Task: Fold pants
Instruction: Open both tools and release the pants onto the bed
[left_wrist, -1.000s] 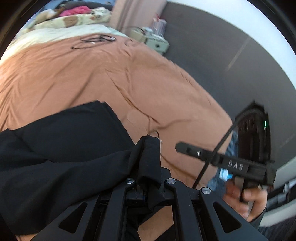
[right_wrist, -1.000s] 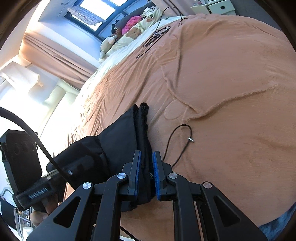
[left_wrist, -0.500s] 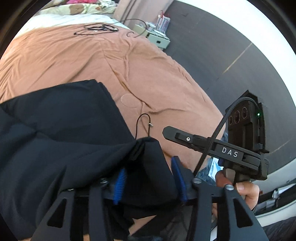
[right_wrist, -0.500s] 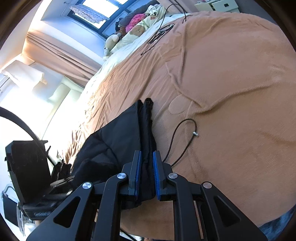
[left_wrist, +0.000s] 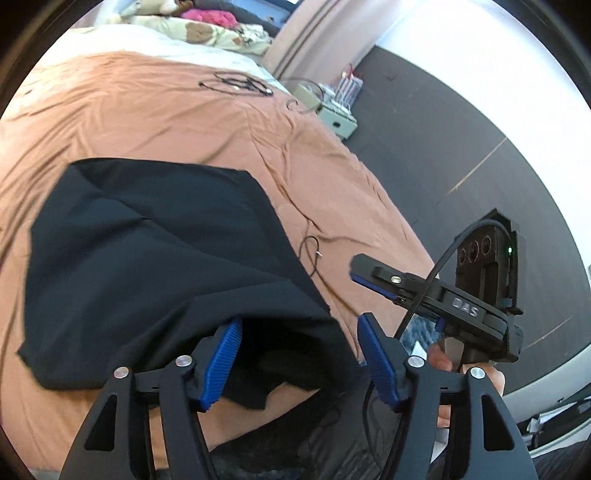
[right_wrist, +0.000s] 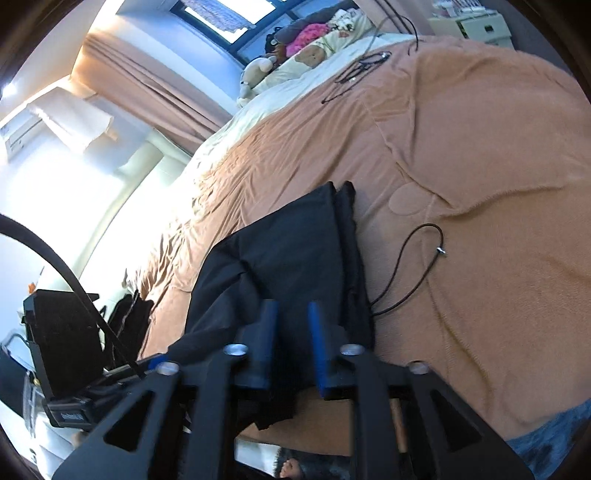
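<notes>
Black pants lie folded on the brown bedspread, one edge hanging near the bed's front. My left gripper is opening; its blue pads stand wide apart with a fold of the pants lying loose between them, not pressed. The right gripper shows in the left wrist view at the right, held by a hand. In the right wrist view the pants lie ahead, and my right gripper is opening over them, cloth beneath the gap, pads clear of it. A thin black drawstring loops out onto the bedspread.
Tangled black cables lie far up the bed. Pillows and soft toys sit at the head. A pale bedside cabinet stands by the dark floor. The other hand-held unit is at the left in the right wrist view.
Both grippers have let go of the pants: the left opened first and wide, the right just now. The left hand has drawn back, showing more of the folded pants.
</notes>
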